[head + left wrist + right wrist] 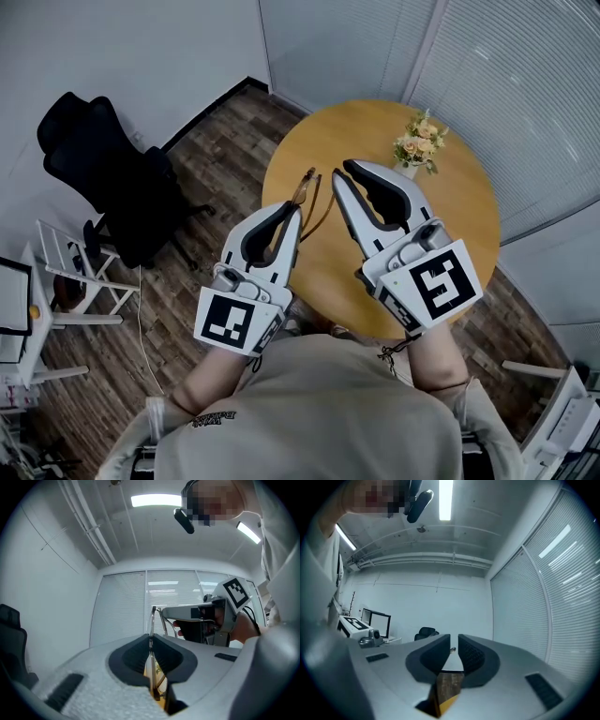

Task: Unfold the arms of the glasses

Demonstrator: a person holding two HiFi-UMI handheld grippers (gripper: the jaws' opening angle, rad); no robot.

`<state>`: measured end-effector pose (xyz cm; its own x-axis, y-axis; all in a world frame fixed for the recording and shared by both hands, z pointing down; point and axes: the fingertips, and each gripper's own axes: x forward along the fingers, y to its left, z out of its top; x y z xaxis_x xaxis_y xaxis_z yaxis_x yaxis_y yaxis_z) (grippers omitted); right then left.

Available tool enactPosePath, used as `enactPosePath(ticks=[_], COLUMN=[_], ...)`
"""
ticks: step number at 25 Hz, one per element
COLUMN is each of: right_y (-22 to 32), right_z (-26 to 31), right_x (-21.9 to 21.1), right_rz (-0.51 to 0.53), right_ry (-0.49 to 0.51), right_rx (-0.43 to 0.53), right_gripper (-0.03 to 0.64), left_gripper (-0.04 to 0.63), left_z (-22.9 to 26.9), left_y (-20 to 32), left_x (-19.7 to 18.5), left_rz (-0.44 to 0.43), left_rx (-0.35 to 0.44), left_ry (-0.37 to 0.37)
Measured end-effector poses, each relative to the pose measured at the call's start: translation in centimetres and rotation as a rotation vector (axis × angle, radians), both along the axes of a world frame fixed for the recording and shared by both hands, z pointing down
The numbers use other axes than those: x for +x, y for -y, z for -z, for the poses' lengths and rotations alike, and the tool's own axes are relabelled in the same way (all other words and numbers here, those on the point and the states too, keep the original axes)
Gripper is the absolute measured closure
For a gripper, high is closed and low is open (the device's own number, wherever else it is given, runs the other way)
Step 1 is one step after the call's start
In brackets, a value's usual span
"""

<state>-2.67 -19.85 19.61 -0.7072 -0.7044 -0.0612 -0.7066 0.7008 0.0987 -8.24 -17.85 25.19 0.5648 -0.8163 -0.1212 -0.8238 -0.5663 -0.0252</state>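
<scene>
The thin-framed glasses (307,190) are held in the air over the round wooden table (450,216). My left gripper (292,212) is shut on them. In the left gripper view the frame (152,620) stands edge-on, upright between the pads, with one thin arm (165,620) curving off to the right. My right gripper (341,172) sits level just right of the glasses, tips beside their top. In the right gripper view its jaws (454,649) stand almost together, with a small brown arm tip (452,648) pinched at their far end.
A small vase of flowers (419,143) stands on the far side of the table. A black office chair (108,173) is on the wood floor to the left, and white folding furniture (80,272) stands near it. Window blinds (525,84) run along the right wall.
</scene>
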Motion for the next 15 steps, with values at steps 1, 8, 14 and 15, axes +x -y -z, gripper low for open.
enactPosePath(ticks=[1, 8, 14, 15], right_y=[0.1, -0.3, -1.6, -1.9], right_z=[-0.2, -2.7, -6.0, -6.7], right_x=[0.1, 1.9, 2.4, 2.4], right_rz=[-0.004, -0.034, -0.038, -0.038], right_ry=[-0.003, -0.008, -0.032, -0.037], right_rx=[-0.004, -0.068, -0.152, -0.171], right_gripper=[0.578, 0.578, 0.580, 0.578], left_gripper=[0.557, 0.557, 0.557, 0.556], left_z=[-0.1, 0.3, 1.7, 1.9], left_y=[0.3, 1.9, 2.7, 2.8], left_x=[-0.4, -3.4, -5.7, -5.9], left_rz=[0.013, 0.096, 0.152, 0.154], left_rx=[-0.011, -0.032, -0.005, -0.001], left_ry=[-0.017, -0.104, -0.149, -0.151])
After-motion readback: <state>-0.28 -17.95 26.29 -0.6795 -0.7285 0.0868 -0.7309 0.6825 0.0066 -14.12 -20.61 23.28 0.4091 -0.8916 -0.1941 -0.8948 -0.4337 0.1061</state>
